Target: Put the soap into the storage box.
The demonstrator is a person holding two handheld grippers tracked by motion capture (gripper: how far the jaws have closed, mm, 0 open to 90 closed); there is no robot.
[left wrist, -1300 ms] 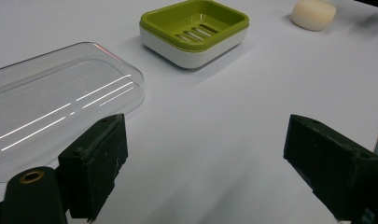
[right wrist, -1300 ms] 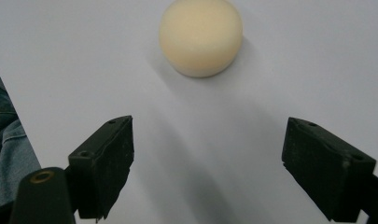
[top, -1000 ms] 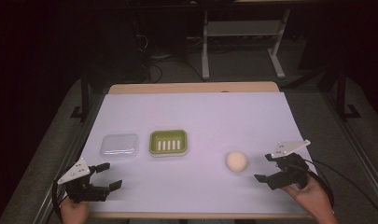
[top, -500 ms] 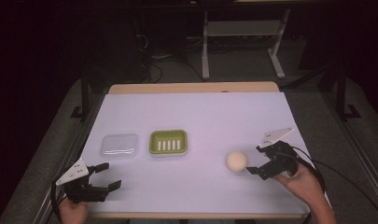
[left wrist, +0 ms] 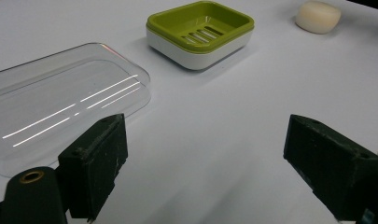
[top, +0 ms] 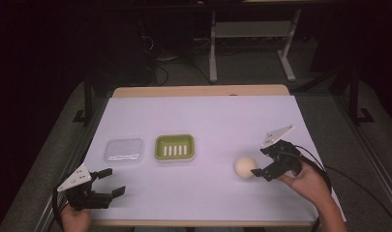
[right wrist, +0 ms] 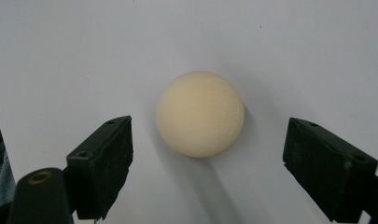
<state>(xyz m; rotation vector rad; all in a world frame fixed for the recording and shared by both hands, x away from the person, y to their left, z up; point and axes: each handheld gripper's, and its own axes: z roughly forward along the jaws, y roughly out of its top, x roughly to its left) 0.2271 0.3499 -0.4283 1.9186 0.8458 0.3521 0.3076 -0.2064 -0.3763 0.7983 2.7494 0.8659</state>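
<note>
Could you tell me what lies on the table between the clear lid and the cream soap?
The green soap dish sits between the clear lid and the cream soap, as the high view shows; bare white table lies on either side of it.

Item count: one cream soap bar (top: 246,167), one green soap dish (top: 174,147), one clear lid (top: 124,150), two grippers.

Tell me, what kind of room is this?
Probably a lab or workshop set up for recording. A white-covered table holds a green slotted soap dish, and a metal stand and loose cables sit on the dark floor.
</note>
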